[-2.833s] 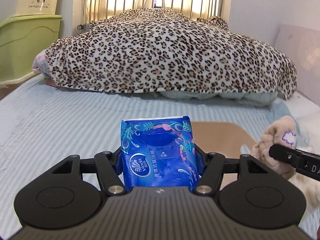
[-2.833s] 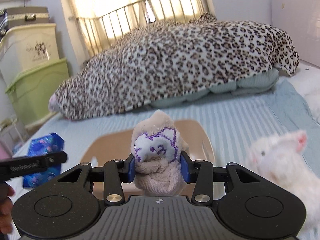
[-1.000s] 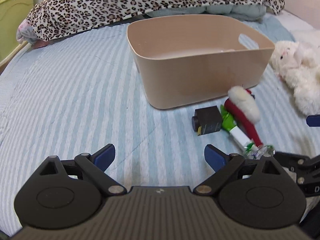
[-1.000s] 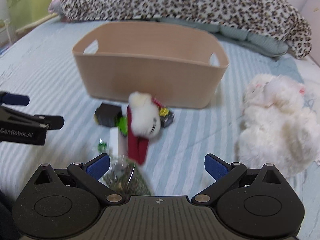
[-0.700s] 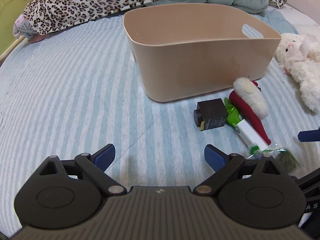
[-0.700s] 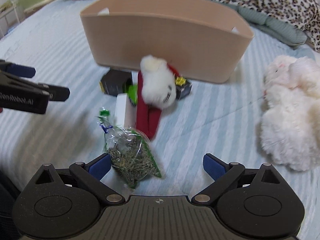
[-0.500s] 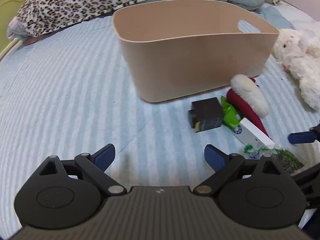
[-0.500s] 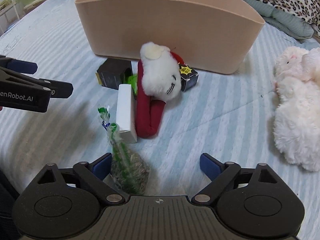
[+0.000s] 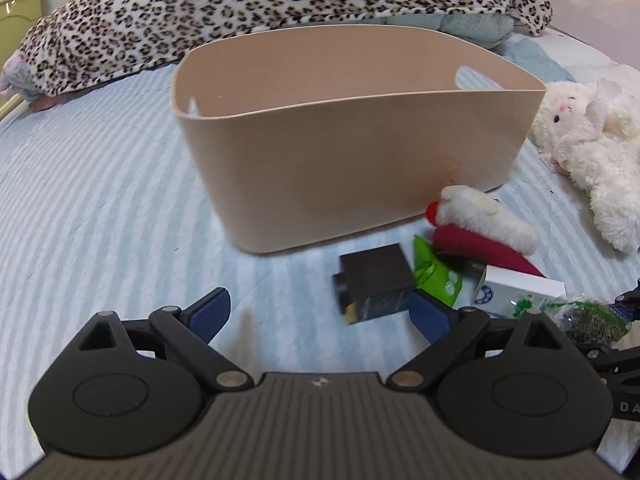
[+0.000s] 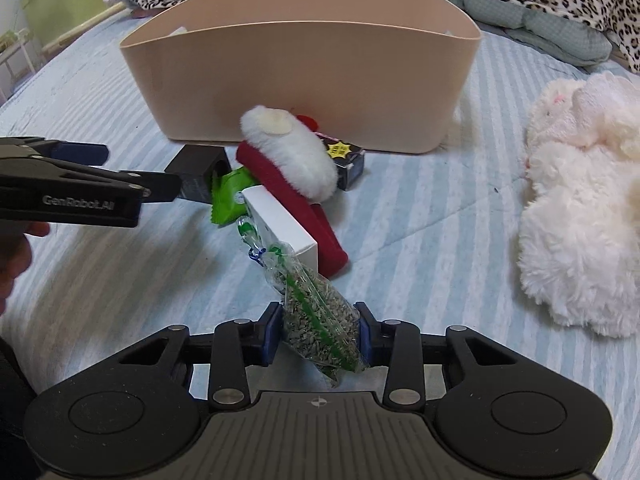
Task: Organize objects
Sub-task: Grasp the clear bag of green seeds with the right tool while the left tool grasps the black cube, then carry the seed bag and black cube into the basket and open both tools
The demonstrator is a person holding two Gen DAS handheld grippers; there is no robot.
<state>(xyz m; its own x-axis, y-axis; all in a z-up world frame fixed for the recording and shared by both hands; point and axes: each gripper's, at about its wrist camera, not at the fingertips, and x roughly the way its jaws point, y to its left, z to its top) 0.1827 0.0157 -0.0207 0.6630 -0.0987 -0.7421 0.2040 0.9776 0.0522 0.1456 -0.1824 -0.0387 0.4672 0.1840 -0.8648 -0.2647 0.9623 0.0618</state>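
Note:
My right gripper is closing on a clear bag of dried green-grey bits; both blue pads touch the bag's sides on the striped bedsheet. The bag also shows in the left wrist view. My left gripper is open and low over the sheet, with a black box just ahead of its right finger. Beyond lie a green packet, a white carton and a red and white Santa hat. A beige bin stands behind them.
A white plush rabbit lies to the right of the bin. A small black box with a yellow star sits under the hat's edge. A leopard-print blanket is heaped at the bed's far end. A hand holds the left gripper.
The right jaws have gone from wide open to pressed on the bag of dried bits. Both grippers have sunk toward the sheet, and the left has neared the black box.

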